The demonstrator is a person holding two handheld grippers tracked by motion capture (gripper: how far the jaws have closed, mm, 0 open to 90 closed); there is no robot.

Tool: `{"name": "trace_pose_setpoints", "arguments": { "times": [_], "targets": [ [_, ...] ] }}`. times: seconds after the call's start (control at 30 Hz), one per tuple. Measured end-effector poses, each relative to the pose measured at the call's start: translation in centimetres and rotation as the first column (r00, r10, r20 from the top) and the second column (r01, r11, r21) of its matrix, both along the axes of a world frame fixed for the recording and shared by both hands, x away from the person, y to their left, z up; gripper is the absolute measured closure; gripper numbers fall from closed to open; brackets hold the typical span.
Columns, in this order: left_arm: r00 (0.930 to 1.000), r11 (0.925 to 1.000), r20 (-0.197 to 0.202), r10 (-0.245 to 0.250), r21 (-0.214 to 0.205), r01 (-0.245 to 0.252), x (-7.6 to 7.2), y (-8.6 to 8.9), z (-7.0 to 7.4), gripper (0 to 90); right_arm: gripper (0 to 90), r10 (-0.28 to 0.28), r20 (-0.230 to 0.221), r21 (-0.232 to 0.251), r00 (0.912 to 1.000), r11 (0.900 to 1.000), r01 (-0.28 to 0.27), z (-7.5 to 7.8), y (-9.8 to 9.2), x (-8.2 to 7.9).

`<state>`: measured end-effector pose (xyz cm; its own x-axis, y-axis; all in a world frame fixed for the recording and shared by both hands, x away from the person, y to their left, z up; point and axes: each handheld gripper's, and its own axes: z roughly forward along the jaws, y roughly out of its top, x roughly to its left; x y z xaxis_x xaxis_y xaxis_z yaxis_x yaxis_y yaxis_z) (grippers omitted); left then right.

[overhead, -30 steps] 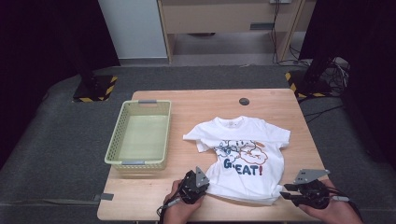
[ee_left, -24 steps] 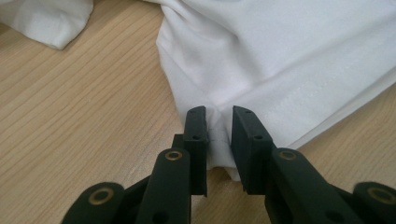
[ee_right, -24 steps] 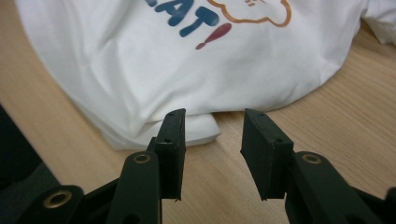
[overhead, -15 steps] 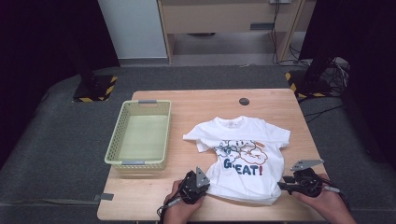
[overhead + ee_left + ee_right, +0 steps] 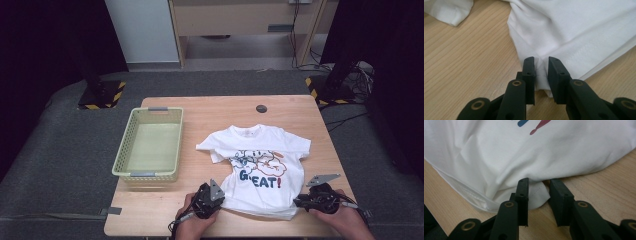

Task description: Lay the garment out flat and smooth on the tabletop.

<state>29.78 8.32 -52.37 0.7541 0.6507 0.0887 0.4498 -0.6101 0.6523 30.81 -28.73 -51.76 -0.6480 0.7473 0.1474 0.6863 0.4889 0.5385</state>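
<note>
A white T-shirt [image 5: 260,160] printed with "GREAT!" lies flat on the wooden table [image 5: 210,112], neck away from me. My left gripper [image 5: 219,196] sits at the hem's near left corner. In the left gripper view its jaws [image 5: 541,62] are pinched on a bunched fold of the T-shirt [image 5: 574,30]. My right gripper [image 5: 298,201] is low at the hem's near right corner. Its jaws [image 5: 539,183] have just been closing, with the T-shirt's corner [image 5: 537,195] between them. The left pad touches the cloth, while bare wood shows beside the right pad.
A pale green plastic basket [image 5: 150,173] stands on the table's left side, with nothing in it. A small black round disc [image 5: 261,108] lies near the far edge. Bare wood lies between basket and shirt. Black stands and cables sit on the floor beyond.
My right gripper has sunk and shifted a little left, in to the shirt's right hem corner. The left gripper and the shirt have stayed put.
</note>
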Motion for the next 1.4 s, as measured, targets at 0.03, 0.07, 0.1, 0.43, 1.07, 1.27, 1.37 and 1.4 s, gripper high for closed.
{"name": "trace_pose_setpoints", "arguments": {
  "times": [0.03,0.07,0.1,0.43,1.07,1.27,1.37,1.4],
  "targets": [
    [1.0,1.0,0.0,0.001,-0.001,-0.001,0.0,0.0,0.0,76.2,77.1,0.002,-0.002,-0.001,1.0,1.0,-0.002,0.0,0.0,-0.1],
    [1.0,1.0,0.001,0.002,-0.001,-0.002,0.0,0.0,0.0,76.2,80.3,0.0,-0.005,-0.003,1.0,1.0,-0.001,0.0,0.1,-0.1],
    [1.0,1.0,0.003,0.002,0.001,-0.002,0.0,0.0,0.0,76.2,81.9,0.006,-0.008,-0.006,0.9999,1.0,-0.006,0.0,0.0,-0.1],
    [0.9996,0.9997,0.021,0.02,-0.011,-0.02,-0.1,0.2,0.3,78.5,87.2,-0.011,0.005,-0.023,0.9999,0.9997,0.011,0.4,0.1,-0.4],
    [0.9996,0.9996,0.025,-0.01,-0.025,0.011,-0.9,-0.5,0.9,80.9,86.8,-0.132,0.057,-0.055,0.9896,0.9893,0.135,2.6,-2.8,-5.7],
    [0.9995,0.9994,0.017,-0.026,-0.022,0.026,-1.2,-0.8,0.8,81.1,86.7,-0.155,0.061,-0.066,0.986,0.9851,0.159,1.7,-3.2,-6.0],
    [0.9994,0.9993,0.021,-0.028,-0.023,0.028,-1.5,-0.5,1.3,84.5,86.6,-0.15,0.064,-0.061,0.9866,0.9862,0.154,1.4,-3.2,-5.9],
    [0.9995,0.9993,0.024,-0.021,-0.029,0.022,-1.7,-0.3,1.7,85.2,86.6,-0.146,0.069,-0.059,0.9869,0.9869,0.15,1.4,-3.1,-5.9]
  ]
}}
